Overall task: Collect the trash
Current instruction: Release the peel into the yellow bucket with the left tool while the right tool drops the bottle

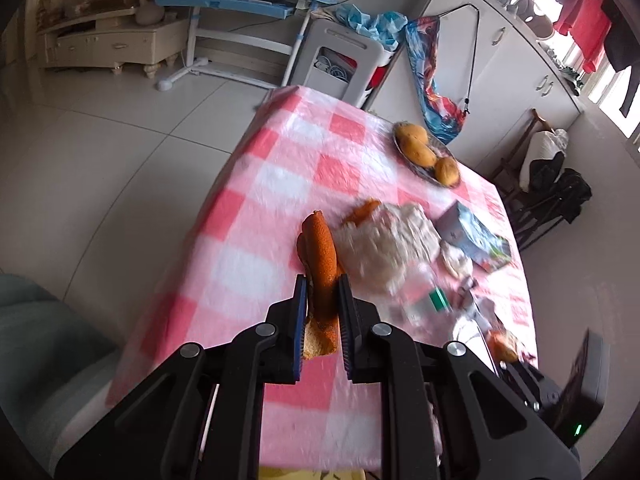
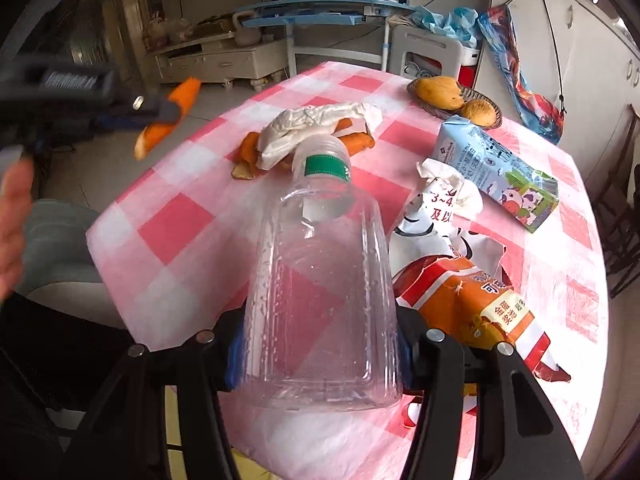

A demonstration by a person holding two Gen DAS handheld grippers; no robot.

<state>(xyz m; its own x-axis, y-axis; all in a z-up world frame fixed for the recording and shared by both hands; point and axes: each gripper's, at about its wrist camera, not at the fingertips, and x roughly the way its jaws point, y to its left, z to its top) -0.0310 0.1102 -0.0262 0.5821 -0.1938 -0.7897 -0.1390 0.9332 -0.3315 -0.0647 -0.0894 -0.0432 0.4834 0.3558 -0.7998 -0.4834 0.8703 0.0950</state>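
Note:
My left gripper (image 1: pixel 322 284) is shut on a strip of orange peel (image 1: pixel 320 256) and holds it above the pink checked table (image 1: pixel 248 200); it also shows in the right wrist view (image 2: pixel 170 114) at the left, off the table's edge. My right gripper (image 2: pixel 320 344) is shut on a clear plastic bottle (image 2: pixel 320 288) with a green neck band, held over the table. On the table lie more orange peel under a crumpled white tissue (image 2: pixel 320 120), a blue milk carton (image 2: pixel 496 168), a torn orange snack bag (image 2: pixel 472 300) and crumpled paper (image 2: pixel 440 196).
A woven dish of yellow fruit (image 2: pixel 456 96) stands at the table's far side. Beyond it are a white stool (image 2: pixel 424 56), a blue desk (image 2: pixel 320 16) and white cabinets (image 2: pixel 580 60). A grey seat (image 1: pixel 36 328) is left of the table.

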